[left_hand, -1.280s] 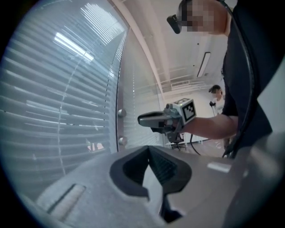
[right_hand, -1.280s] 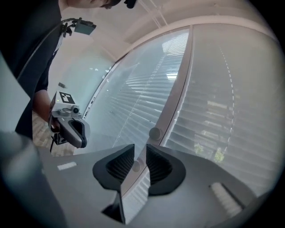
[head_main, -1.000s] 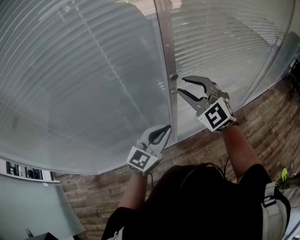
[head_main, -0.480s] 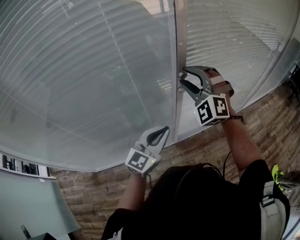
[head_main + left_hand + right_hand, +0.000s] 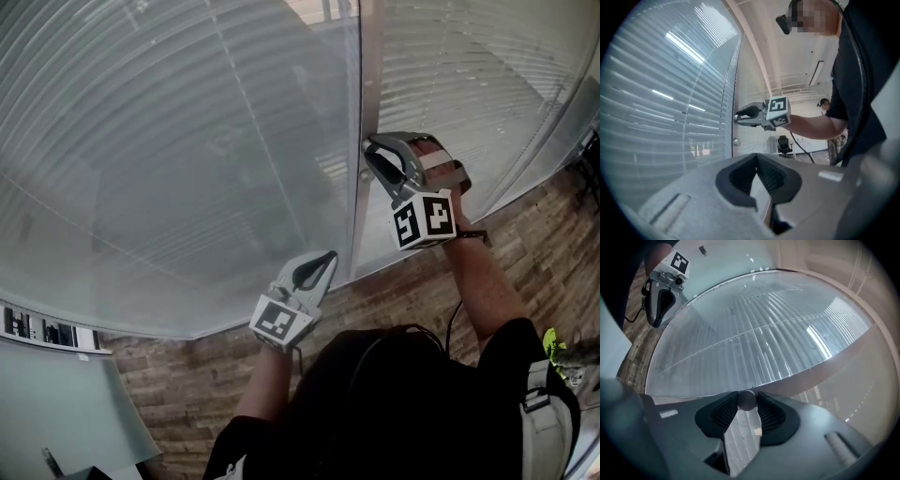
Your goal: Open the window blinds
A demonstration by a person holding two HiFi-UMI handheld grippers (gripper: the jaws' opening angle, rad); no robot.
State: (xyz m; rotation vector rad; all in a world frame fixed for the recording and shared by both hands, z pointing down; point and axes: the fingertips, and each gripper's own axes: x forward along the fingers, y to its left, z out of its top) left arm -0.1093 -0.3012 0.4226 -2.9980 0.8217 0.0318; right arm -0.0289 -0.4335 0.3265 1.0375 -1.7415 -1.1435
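My right gripper [image 5: 368, 157] has just closed its jaws on the knob [image 5: 747, 399] on the frame [image 5: 361, 94] between panes, ready to turn the still-shut blinds [image 5: 169, 150] open. Left gripper [image 5: 328, 259] hangs below, jaws together, empty.

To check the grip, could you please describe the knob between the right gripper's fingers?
The knob is small, round, dull grey, metal by its look. It sticks out from the upright frame post between the blinds. The right gripper has just closed on it, a ribbed finger pressing each side.
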